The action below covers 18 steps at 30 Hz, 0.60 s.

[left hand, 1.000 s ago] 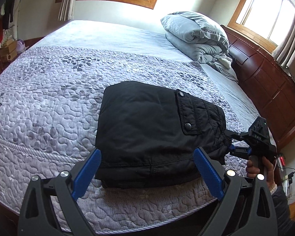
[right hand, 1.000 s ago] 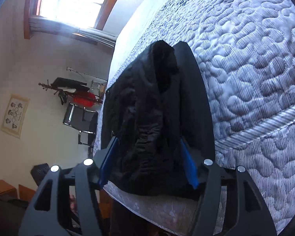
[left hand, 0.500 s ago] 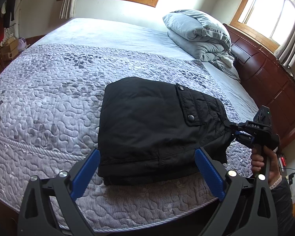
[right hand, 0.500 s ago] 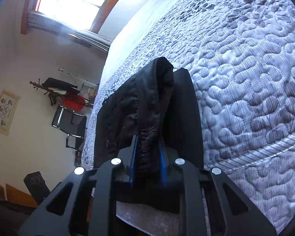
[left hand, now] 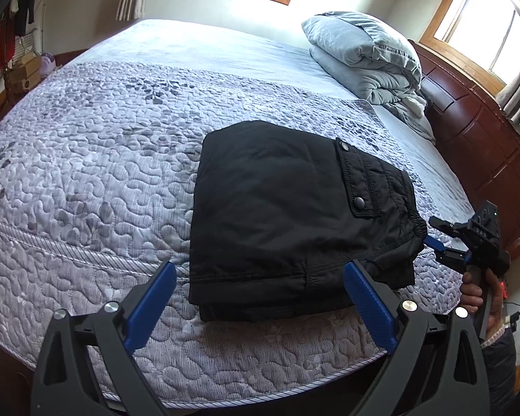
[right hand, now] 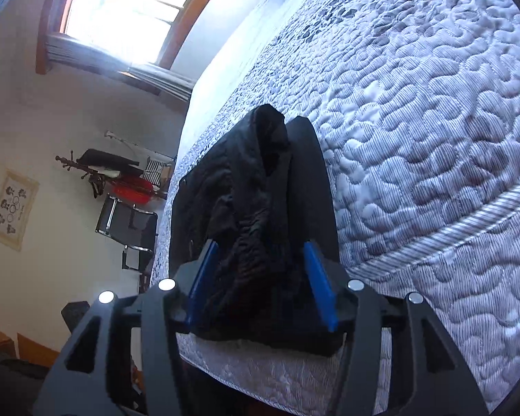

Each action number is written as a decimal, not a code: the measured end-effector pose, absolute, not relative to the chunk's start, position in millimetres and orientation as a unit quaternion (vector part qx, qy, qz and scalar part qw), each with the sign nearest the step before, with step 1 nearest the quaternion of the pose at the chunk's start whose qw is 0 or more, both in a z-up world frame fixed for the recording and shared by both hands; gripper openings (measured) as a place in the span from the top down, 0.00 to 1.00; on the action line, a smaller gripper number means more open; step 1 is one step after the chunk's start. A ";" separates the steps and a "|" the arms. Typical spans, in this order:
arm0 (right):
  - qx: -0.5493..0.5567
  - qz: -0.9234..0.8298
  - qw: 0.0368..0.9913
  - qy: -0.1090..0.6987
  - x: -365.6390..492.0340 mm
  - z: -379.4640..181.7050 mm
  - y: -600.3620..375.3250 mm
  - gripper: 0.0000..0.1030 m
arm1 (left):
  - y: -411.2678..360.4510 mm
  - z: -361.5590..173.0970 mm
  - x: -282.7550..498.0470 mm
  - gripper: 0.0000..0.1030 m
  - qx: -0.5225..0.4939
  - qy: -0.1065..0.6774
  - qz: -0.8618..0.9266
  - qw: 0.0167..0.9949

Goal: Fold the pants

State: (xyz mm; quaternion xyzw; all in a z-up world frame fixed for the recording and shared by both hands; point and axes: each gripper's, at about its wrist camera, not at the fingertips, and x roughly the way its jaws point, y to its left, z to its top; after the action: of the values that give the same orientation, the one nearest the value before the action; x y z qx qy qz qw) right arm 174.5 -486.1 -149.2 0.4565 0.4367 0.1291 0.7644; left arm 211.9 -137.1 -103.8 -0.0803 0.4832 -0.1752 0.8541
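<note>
The left gripper (left hand: 260, 306) is spread wide and holds nothing, poised over the near edge of the bed (left hand: 97, 159) with the folded black pants (left hand: 287, 215) just beyond its fingers. The right gripper (right hand: 261, 282), whose jaws have just been opening, stands apart around the bunched waistband end of the pants, the pads beside the cloth and not pressing it. The pants lie flat near the bed's front edge, long axis running side to side toward the right gripper, pocket flap up, with broad bare quilt to their left and behind; folded grey bedding (left hand: 364, 59) lies well apart by the headboard (left hand: 475, 131).
</note>
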 end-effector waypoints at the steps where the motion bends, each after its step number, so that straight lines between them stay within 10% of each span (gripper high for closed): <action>1: 0.452 0.124 0.764 0.444 174.2 -148.9 -486.5 0.49 | -135.4 -107.9 214.1 0.05 -0.084 0.490 -0.175 0.850; 4: 0.452 0.134 0.772 0.426 173.4 -129.1 -489.4 0.49 | -126.0 -107.2 224.0 0.05 -0.099 0.498 -0.171 0.844; 7: 0.443 0.157 0.787 0.400 178.6 -102.0 -491.7 0.10 | -116.3 -96.4 238.0 0.04 -0.135 0.493 -0.210 0.834; 18: 0.469 0.206 0.728 0.456 197.3 -137.2 -513.5 0.10 | -67.9 -186.4 325.6 0.04 -0.282 0.615 -0.313 0.667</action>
State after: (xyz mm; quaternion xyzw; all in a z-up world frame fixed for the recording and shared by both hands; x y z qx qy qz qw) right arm 197.3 -513.5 -137.2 0.4686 0.4563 0.2061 0.7278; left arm 325.6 -67.9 -186.4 -0.2818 0.6149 -0.3132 0.6666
